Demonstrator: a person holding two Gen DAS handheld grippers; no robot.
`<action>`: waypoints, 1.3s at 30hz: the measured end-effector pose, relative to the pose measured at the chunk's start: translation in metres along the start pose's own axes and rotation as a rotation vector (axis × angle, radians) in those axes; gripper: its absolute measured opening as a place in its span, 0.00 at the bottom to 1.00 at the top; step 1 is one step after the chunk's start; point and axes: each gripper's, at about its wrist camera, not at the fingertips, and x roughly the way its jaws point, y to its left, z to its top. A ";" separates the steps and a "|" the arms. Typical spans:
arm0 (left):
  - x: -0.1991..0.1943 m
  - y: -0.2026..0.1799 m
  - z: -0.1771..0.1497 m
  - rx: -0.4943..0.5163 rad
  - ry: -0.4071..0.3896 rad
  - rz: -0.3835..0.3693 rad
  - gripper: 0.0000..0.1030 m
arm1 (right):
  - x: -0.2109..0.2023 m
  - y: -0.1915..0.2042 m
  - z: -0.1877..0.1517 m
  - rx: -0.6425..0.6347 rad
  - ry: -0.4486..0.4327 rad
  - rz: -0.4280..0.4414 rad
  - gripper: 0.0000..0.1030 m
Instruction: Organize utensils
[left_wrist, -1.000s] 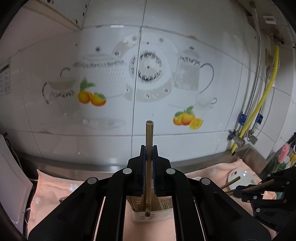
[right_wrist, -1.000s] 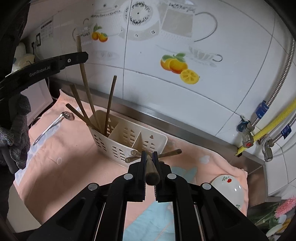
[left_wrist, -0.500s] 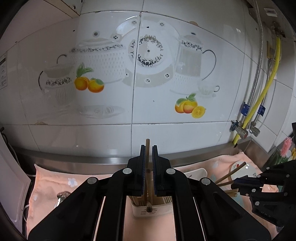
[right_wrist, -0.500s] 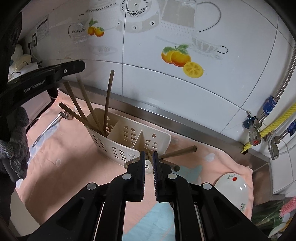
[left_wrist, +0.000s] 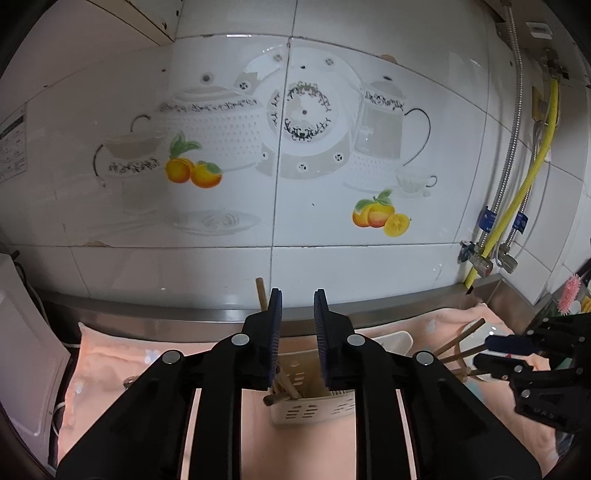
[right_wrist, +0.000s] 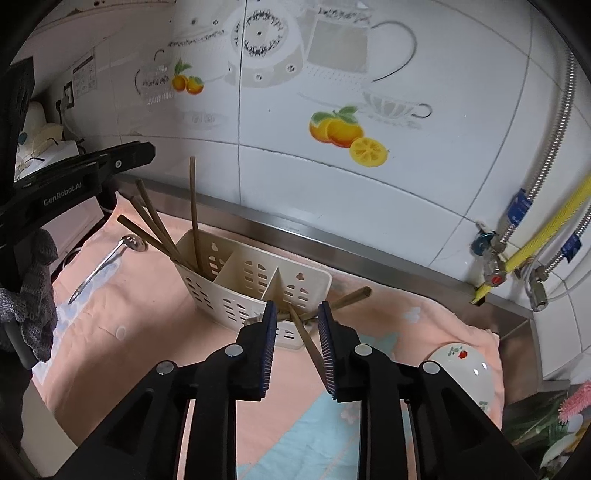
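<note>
In the left wrist view, the left gripper (left_wrist: 297, 306) hangs over the near end of the cream utensil caddy (left_wrist: 314, 406), which stands on a peach cloth (left_wrist: 110, 362) before the tiled wall (left_wrist: 295, 147). Its jaws have just been opening and now stand a narrow gap apart, with nothing pressed between the pads; a wooden chopstick (left_wrist: 260, 293) rises just to the left of the left finger, apart from the pads, its lower end down in the caddy. At the right edge the right gripper (left_wrist: 495, 350) is seen, with more chopstick ends poking out beside it. In the right wrist view, the right gripper (right_wrist: 295, 314) points down at the caddy's nearest compartment (right_wrist: 295, 295); its jaws have also just been opening and are slightly parted. A chopstick (right_wrist: 304, 334) lies slanted in the gap between them, free of the pads, its far end in that compartment beside two others. Four chopsticks (right_wrist: 155, 229) stand leaning in the far compartment, below the left gripper (right_wrist: 110, 162), which a gloved hand (right_wrist: 29, 295) holds. A metal spoon (right_wrist: 107, 262) lies on the cloth left of the caddy, and a small floral bowl (right_wrist: 461, 369) sits upside down to the right.
</note>
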 end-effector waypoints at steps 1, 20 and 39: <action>-0.003 0.001 0.000 -0.003 0.000 -0.001 0.18 | -0.004 -0.001 -0.001 0.006 -0.007 -0.001 0.26; -0.079 0.004 -0.034 0.000 -0.036 0.017 0.72 | -0.071 0.003 -0.043 0.067 -0.126 -0.013 0.50; -0.139 0.010 -0.100 0.003 -0.026 0.028 0.95 | -0.111 0.030 -0.124 0.162 -0.219 -0.026 0.84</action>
